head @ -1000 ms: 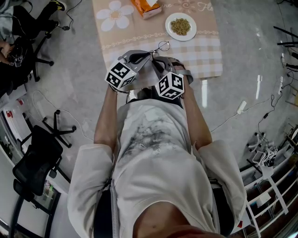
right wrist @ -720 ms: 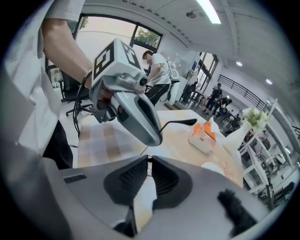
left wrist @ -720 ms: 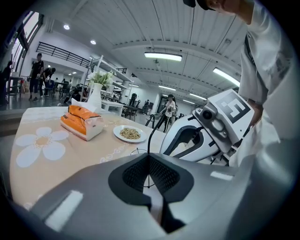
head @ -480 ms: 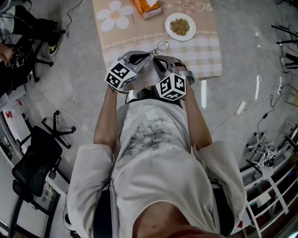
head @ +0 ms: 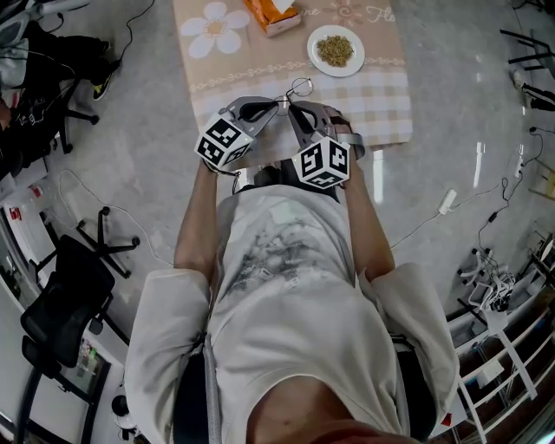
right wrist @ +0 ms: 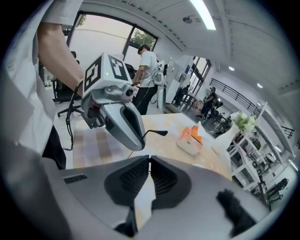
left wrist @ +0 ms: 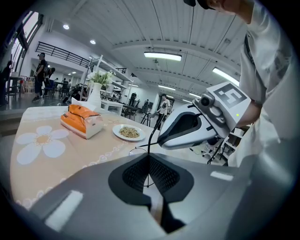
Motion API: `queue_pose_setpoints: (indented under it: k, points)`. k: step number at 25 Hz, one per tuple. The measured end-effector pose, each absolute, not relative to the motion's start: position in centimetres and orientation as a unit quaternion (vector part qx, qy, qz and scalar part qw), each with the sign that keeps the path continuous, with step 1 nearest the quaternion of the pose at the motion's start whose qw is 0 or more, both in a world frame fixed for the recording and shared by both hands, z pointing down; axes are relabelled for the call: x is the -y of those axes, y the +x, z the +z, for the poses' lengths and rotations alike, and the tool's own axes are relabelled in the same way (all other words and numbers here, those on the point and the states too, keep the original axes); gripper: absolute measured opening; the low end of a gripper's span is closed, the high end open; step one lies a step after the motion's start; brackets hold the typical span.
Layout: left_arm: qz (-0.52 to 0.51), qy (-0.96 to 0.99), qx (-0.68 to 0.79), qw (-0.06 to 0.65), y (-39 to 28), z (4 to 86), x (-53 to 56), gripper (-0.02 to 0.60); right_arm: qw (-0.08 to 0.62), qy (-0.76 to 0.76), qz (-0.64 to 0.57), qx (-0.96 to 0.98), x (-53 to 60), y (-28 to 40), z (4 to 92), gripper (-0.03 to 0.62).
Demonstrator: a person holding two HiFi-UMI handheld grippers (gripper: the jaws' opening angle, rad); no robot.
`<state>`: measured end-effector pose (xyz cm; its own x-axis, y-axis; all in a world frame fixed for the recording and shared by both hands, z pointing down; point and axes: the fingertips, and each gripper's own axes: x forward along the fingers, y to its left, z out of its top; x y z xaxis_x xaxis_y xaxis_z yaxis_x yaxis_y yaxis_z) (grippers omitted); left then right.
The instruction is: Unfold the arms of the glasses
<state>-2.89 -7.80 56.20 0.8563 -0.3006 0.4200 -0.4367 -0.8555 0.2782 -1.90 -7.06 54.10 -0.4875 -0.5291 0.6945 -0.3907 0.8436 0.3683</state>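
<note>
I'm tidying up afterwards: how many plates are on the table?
1. The white plate of food sits on the table, right of the orange tissue pack and beyond the glasses. The head view cuts off the table's far end, so more may be hidden.

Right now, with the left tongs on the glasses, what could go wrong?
1. The left tongs pinch only a thin wire of the glasses; a pull from the other side could bend it or slip it free.
2. The right tongs have just been closing and stand almost together; whether they caught any wire I can't tell, so they may pull on nothing.
</note>
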Motion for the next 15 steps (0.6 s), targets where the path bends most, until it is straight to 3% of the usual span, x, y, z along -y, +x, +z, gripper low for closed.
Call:
queue_pose_setpoints:
  k: [15]
  points:
    - [0.190, 0.945, 0.196, 0.181, -3.0, 56.4, 7.4, 0.006, 0.420, 0.307, -0.079, 0.850, 8.0, -0.5, 52.5, 0.023]
